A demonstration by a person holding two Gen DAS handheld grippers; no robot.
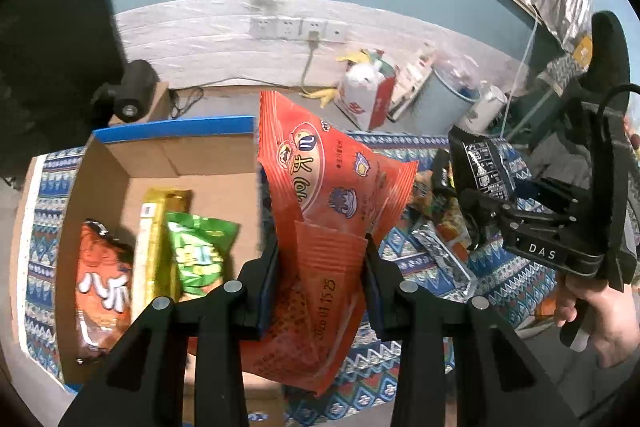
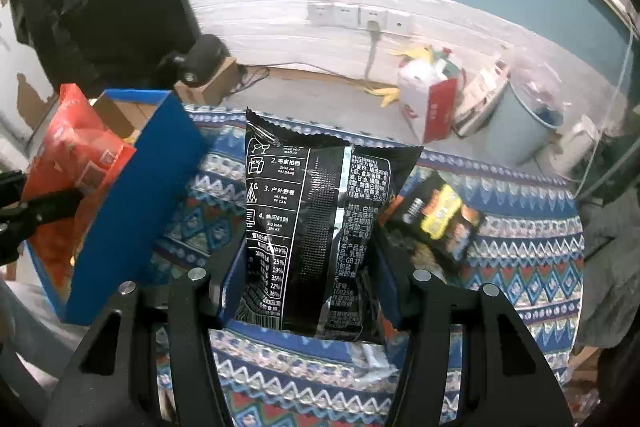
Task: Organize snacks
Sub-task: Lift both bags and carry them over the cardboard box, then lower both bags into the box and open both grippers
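Note:
My left gripper is shut on a red snack bag, held upright above the right edge of a cardboard box with blue outer walls. Inside the box lie an orange bag, a gold pack and a green bag. My right gripper is shut on a black snack bag, lifted over the patterned cloth. The left wrist view shows that gripper and black bag at the right, with a hand on the handle. The red bag appears left in the right wrist view.
More snack packs lie on the cloth: a dark orange-and-yellow pack and a silvery pack. The box's blue wall stands left of the black bag. Behind are a wall socket strip, a grey bin and a red-white bag.

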